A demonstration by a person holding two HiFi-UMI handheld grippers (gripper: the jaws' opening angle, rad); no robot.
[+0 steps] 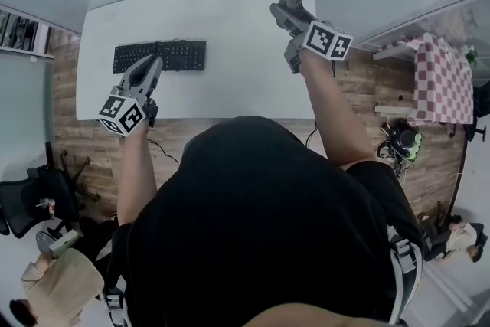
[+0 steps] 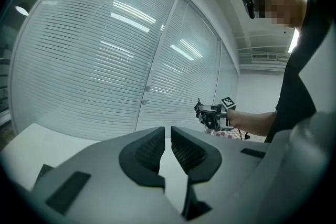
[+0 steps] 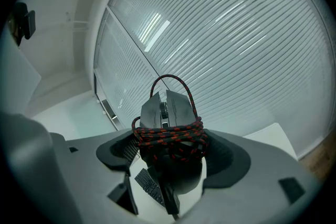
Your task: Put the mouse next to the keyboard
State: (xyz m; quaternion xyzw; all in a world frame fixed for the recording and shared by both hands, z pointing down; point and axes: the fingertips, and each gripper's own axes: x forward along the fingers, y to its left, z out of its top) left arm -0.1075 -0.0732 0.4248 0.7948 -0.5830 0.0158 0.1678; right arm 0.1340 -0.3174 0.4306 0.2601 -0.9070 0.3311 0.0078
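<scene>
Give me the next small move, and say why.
Probably carry the mouse left and down toward the bare table right of the keyboard: the right gripper holds it, cable-wrapped, raised over the table's far right corner, away from the keyboard.

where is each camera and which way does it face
Head view: on the person's head, looking steeply down at the white table, keyboard, both forearms and torso.
Left gripper view: on the left gripper, facing slatted blinds; its shut, empty jaws and the person's right arm show.
Right gripper view: on the right gripper, facing blinds; its jaws clamp the cord-wrapped mouse.
Shared: head and left gripper views both show the right gripper.
</scene>
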